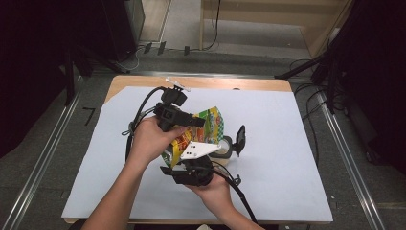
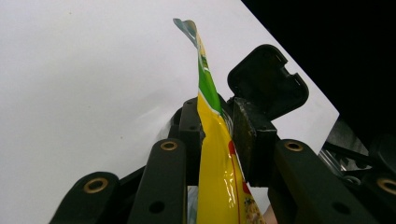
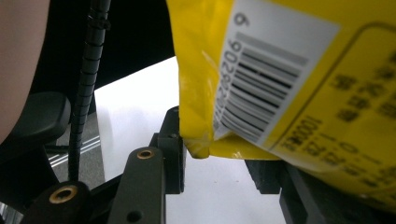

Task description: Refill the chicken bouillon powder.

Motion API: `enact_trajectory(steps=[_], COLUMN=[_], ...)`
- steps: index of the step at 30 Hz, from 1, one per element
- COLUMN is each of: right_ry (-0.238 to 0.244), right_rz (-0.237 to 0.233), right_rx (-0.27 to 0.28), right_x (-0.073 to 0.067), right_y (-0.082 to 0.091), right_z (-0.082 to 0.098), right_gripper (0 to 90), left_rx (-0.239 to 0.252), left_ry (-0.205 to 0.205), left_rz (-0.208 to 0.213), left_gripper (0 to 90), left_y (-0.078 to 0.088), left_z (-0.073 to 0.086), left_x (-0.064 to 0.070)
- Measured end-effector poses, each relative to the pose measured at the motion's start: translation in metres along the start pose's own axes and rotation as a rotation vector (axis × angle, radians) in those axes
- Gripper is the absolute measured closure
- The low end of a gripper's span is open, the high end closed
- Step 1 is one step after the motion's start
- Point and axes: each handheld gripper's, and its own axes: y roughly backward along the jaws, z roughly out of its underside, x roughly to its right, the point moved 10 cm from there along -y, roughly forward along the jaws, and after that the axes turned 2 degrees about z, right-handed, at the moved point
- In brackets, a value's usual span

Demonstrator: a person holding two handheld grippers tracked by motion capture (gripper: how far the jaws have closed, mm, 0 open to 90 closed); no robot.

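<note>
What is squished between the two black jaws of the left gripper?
In the left gripper view, a flat yellow and green plastic snack bag stands edge-on between the left gripper jaws, which press on it.

From my remote seat, the high view reads evenly lit from above: the pale grey sheet covering the wooden table [image 1: 287, 143] is bright and nearly shadowless, while both side margins fall off into near black. That picture is soft, with fine detail smeared. In the left gripper view the white surface blows out to flat glare, the upper right corner is pure dark, and a sheen runs down the glossy yellow and green plastic snack bag [image 2: 219, 186]; its far tip is slightly soft. In the right gripper view the bag's barcode label [image 3: 261, 88] sits so close it blurs, and the black jaws lie in dim shade.
</note>
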Motion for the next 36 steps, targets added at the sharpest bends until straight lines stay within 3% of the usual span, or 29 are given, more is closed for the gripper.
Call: enact_trajectory(steps=[36], right_ry=[-0.001], right_rz=[-0.019], right_rx=[-0.018], right_x=[0.0001], right_y=[-0.0015], right_z=[0.0], right_gripper=[63.9], left_rx=[0.005], left_ry=[-0.002], left_rz=[-0.001], left_gripper=[74.1], left_y=[0.0028], left_z=[0.0004], left_x=[0.0024])
